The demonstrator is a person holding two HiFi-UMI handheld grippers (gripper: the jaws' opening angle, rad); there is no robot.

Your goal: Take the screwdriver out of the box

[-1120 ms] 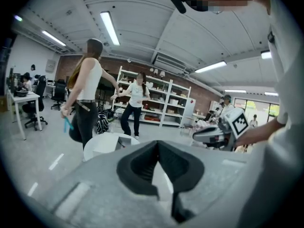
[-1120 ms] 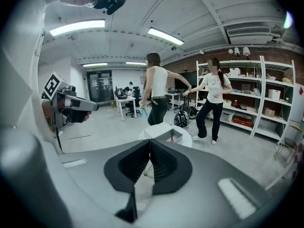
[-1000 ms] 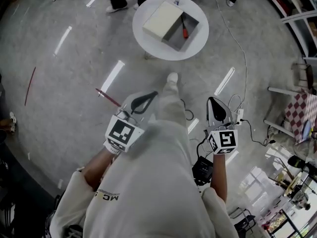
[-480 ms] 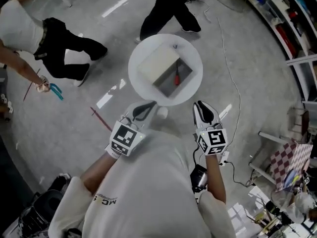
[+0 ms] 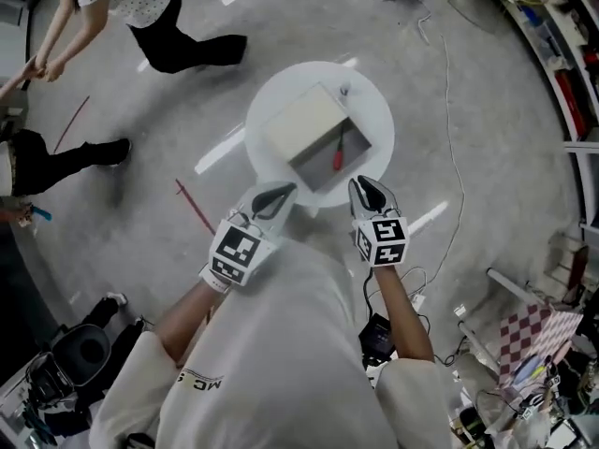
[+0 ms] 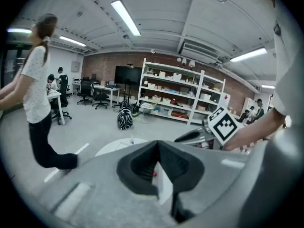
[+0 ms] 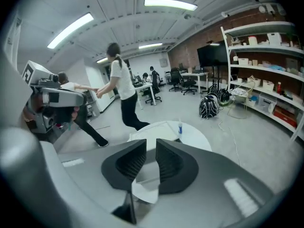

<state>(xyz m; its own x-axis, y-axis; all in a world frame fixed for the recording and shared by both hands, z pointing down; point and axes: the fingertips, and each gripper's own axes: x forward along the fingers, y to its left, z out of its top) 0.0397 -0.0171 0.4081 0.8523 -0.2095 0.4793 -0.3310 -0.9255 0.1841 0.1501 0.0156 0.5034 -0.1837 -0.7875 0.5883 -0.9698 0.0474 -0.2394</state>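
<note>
Screwdriver (image 5: pixel 338 154), red-handled, lies inside the open grey box (image 5: pixel 314 169) on the round white counter (image 5: pixel 376 124). A cream lid (image 5: pixel 301 124) covers the box's left part. The left tool (image 5: pixel 285 191) hovers at the counter's near edge, jaws clenched tip to tip on nothing. The right tool (image 5: pixel 367 185) hangs just beside the box's near corner, its jaws a narrow slit apart and closing, nothing between them.

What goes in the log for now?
screwdriver: inside box | left gripper: shut, empty | right gripper: jaws closing, nothing between
</note>
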